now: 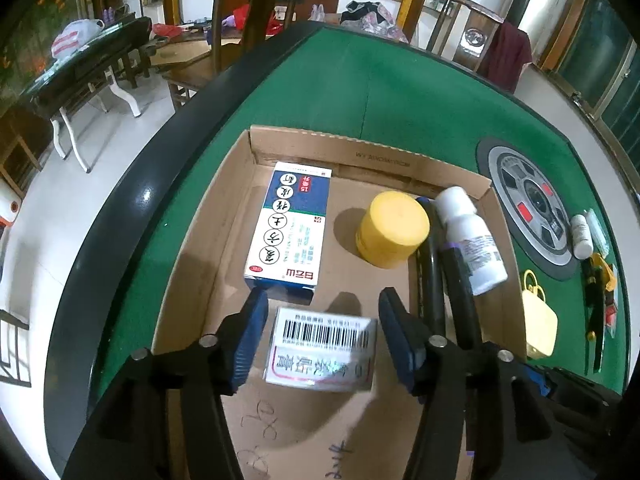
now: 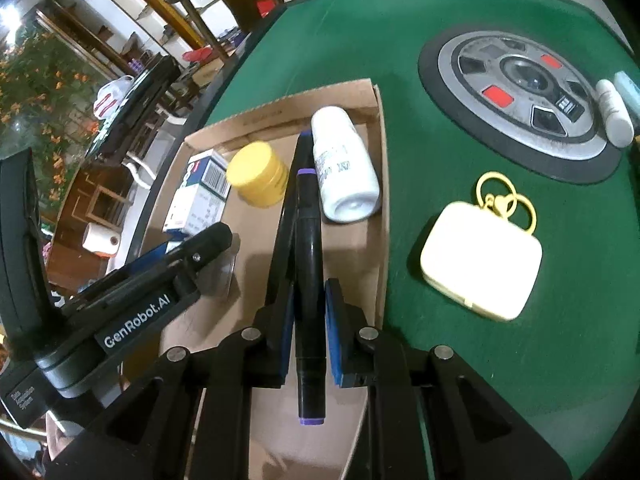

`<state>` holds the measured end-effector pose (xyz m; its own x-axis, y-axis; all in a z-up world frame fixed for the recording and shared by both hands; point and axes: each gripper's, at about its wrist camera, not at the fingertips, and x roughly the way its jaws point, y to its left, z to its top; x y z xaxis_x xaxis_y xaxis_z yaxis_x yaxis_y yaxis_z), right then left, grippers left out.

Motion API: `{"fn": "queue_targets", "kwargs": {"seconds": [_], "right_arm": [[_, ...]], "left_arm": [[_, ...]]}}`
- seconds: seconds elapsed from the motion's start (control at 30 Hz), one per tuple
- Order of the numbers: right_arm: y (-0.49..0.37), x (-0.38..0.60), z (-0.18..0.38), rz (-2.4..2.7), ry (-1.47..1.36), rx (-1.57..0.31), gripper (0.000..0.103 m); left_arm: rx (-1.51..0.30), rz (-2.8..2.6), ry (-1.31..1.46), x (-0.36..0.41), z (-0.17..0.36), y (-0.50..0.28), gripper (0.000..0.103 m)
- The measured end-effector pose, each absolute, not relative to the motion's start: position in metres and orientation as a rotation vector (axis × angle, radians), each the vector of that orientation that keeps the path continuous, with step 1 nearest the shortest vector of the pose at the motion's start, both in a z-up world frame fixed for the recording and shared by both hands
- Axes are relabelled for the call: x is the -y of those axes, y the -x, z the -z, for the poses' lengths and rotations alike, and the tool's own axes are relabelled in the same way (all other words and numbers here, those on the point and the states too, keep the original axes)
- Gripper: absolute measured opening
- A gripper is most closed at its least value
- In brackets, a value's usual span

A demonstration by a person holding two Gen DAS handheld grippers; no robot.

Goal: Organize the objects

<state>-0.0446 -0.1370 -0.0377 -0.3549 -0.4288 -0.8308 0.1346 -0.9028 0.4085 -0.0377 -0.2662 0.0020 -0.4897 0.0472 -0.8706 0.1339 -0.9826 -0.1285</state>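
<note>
Nearest me, my left gripper (image 1: pixel 322 332) hangs spread wide over a small barcoded box (image 1: pixel 323 354) that sits loose between its fingers in the cardboard tray (image 1: pixel 192 264), and my right gripper (image 2: pixel 308 320) is clamped on a black marker (image 2: pixel 308 280) above the tray's right side. Farther in, the medicine box (image 1: pixel 290 232), yellow jar (image 1: pixel 392 230) and white bottle (image 1: pixel 472 240) are already packed. I judge the job over halfway, with the cream case (image 2: pixel 482 258) and far white tube (image 2: pixel 614 114) still on the green table (image 2: pixel 320 48); items at the right edge are too cut off to identify.
</note>
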Motion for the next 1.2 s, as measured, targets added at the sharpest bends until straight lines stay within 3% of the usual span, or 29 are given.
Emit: {"fn": "queue_targets", "kwargs": {"seconds": [0.43,0.7,0.97,1.2], "right_arm": [[0.051,0.141,0.036,2.339,-1.521,0.329,0.013],[0.031,0.12,0.004,2.385,-1.424,0.309,0.013],[-0.042,0.023,-0.091,2.566,-1.157,0.311,0.013],[-0.126,-0.074,-0.198,2.795,-0.881,0.338,0.014]], "left_arm": [[-0.423,2.697,-1.504,0.277,-0.017,0.022,0.054],[-0.481,2.756,-1.407,0.281,-0.038,-0.007,0.055],[-0.698,3.015,-1.175,0.268,-0.117,-0.074,0.055],[-0.683,3.316,-0.766,0.243,-0.217,-0.144,0.055]]}}
